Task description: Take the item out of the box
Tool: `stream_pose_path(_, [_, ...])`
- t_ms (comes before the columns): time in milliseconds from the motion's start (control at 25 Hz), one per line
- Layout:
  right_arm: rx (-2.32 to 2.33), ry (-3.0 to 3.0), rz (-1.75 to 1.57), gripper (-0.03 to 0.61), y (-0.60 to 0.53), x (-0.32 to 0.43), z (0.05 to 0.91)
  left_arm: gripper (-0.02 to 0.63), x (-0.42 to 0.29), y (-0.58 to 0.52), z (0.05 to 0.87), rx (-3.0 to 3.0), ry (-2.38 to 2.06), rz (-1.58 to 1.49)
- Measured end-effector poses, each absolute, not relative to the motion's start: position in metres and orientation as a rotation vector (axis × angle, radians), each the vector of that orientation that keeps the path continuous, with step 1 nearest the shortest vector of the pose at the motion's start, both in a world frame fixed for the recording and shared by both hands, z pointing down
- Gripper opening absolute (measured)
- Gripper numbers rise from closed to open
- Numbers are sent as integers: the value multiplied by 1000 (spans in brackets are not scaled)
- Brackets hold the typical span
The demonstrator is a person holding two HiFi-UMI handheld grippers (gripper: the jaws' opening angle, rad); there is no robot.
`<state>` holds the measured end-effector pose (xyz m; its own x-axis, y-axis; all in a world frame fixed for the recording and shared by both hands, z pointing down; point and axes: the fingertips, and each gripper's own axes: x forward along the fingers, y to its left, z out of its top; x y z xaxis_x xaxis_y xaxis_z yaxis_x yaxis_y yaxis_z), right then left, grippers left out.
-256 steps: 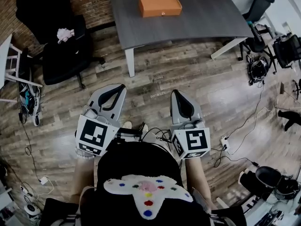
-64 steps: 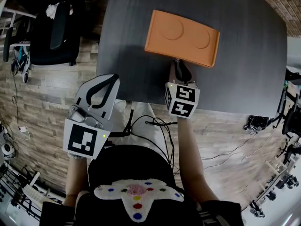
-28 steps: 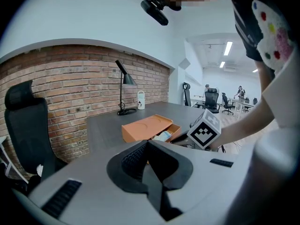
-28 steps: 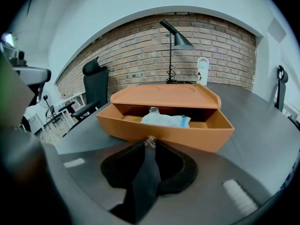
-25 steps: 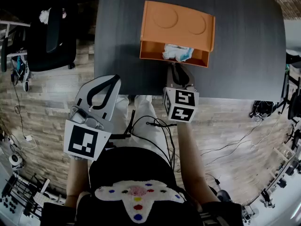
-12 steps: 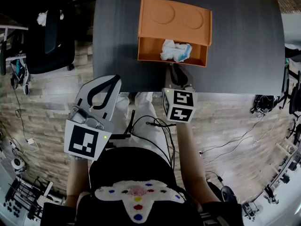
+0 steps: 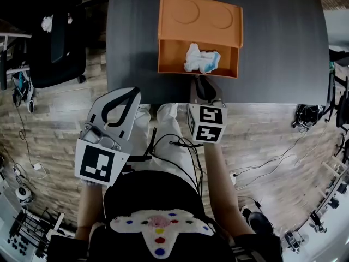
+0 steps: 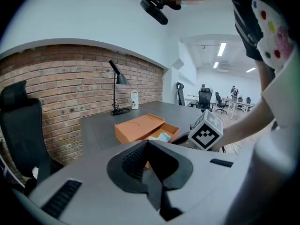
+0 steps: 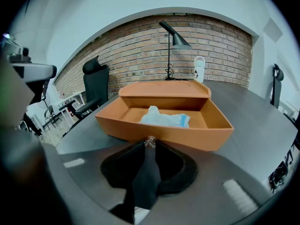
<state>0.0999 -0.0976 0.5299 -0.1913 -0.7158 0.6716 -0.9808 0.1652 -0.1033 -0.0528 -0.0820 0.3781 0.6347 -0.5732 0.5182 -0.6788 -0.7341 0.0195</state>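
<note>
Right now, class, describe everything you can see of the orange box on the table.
The orange box looks like smooth card or plastic, with two round dents in its flat top. Its drawer is pulled out towards the person, holding a crumpled white and blue item. It sits flat on the dark grey table. The right gripper is shut on the small metal knob at the drawer's front.
</note>
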Motion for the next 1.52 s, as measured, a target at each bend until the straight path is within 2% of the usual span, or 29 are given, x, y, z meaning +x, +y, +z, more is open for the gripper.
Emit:
stream_pose_path(640, [1601,-1953,761,83,-80,99,535,5,-54,-74,374,2666,-1007,714])
stream_pose_path(840, [1641,-1962,798,123,-82,102,533,5,-55,-75,374,2681,-995,715])
stream_pose_path(1320, [1740,-1990,698,123,-64,114,475,5,-43,-79,341,2759,-946,646])
stream_pose_path(1520, [1849,-2018,619,94,-66,123,431,5,-35,-84,322,2824,-913,617])
